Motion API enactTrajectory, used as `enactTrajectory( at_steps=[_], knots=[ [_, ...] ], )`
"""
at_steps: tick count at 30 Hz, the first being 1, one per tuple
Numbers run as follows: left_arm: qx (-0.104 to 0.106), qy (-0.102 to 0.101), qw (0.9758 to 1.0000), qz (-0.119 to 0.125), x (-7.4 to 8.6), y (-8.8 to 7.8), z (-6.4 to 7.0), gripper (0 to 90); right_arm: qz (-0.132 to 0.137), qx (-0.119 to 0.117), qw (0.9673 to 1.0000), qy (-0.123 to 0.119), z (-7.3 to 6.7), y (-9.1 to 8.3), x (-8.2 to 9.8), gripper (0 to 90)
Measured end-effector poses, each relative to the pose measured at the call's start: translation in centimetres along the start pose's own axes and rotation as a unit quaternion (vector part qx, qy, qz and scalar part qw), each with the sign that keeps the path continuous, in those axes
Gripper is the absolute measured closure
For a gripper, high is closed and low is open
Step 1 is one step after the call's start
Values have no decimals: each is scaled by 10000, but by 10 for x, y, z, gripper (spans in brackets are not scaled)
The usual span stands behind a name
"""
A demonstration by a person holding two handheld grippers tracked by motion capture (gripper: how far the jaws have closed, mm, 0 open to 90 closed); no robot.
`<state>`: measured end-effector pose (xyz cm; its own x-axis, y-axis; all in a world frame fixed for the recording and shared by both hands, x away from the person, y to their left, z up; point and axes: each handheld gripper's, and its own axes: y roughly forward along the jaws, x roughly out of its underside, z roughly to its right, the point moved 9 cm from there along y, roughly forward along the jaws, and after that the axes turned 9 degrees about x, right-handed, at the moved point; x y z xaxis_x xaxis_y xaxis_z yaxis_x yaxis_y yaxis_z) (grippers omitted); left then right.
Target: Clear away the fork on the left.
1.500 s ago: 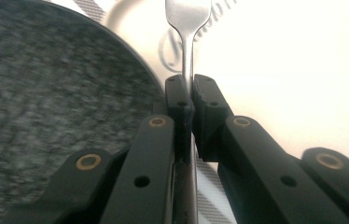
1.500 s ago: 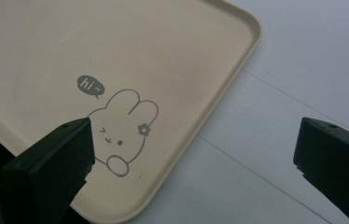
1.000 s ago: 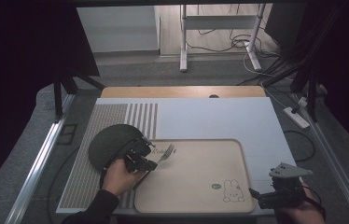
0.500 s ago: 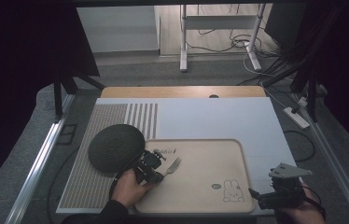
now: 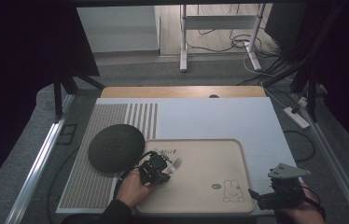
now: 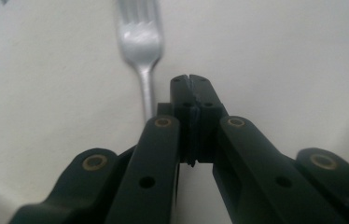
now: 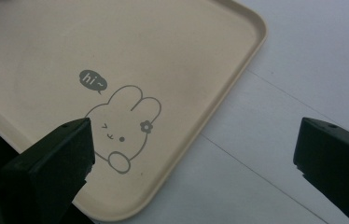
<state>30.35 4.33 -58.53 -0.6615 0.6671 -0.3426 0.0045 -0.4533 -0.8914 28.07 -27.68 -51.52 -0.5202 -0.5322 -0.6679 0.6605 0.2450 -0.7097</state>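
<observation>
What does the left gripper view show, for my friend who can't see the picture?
The left gripper has its two black jaws shut together right above a pale beige tray. A shiny silver fork lies on the tray just left of the jaw tips, its prongs pointing away from the camera and its handle running back beside the jaws; the picture doesn't show whether they pinch it.

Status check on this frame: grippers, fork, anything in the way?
Left gripper shut on fork handle, over the tray. Right gripper open, empty, at tray corner. Dark round mat alongside, not obstructing.
</observation>
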Motion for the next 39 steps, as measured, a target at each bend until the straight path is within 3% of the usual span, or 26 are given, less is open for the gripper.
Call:
enactTrajectory(
  at_steps=[6, 15, 20, 27, 35, 39],
  knots=[
    [-26, -326, 9995, 39, 5, -5, -18, 892, -2, -13, 10000, -13, 0, 0, 0, 0],
    [-39, -836, 9962, 232, 14, -16, -46, 891, -11, -23, 10000, -50, -1, 0, 0, 0],
    [-80, -988, 9947, 264, 18, -20, -54, 891, -14, -20, 10000, -63, -1, 0, 0, 0],
    [-72, -1026, 9941, 346, 18, -21, -57, 866, -21, -23, 10000, -86, -2, 1, 0, 0],
    [-101, -876, 9940, 646, 13, -32, -54, 692, -22, -28, 10000, -87, -2, 1, 0, 0],
    [-82, -873, 9926, 845, 11, -39, -56, 576, -15, -33, 10000, -77, -2, 1, 0, 0]
  ],
)
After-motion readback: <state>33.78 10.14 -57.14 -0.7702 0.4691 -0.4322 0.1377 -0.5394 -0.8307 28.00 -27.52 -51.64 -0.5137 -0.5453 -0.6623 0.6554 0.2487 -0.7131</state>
